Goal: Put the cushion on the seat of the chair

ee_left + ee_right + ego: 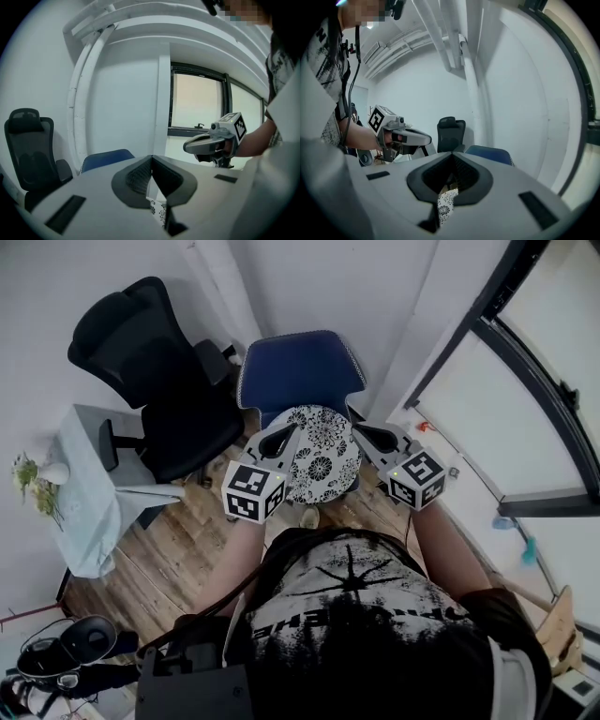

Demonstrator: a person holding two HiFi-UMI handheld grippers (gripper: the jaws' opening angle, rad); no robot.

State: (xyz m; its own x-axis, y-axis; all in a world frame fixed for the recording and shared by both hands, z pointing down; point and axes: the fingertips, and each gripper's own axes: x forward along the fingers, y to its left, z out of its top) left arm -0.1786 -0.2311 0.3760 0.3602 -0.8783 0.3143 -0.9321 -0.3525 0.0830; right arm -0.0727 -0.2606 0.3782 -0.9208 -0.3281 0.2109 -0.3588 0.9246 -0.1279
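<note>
A round cushion [323,457] with a black-and-white flower print hangs in the air over the blue chair [302,371]. My left gripper [292,435] is shut on its left edge and my right gripper [358,433] on its right edge. In the left gripper view the jaws [151,161] are pressed together with a strip of the cushion [158,213] showing below them. Beyond are the right gripper [215,140] and the blue chair [105,159]. The right gripper view shows its jaws [452,157] closed on the cushion [445,204], with the left gripper [401,136] opposite and the blue chair [490,153] behind.
A black office chair [159,381] stands left of the blue chair. A small table with a pale cloth [89,484] and a vase of flowers [37,479] stands further left. A large window [525,399] runs along the right. The floor is wood planks.
</note>
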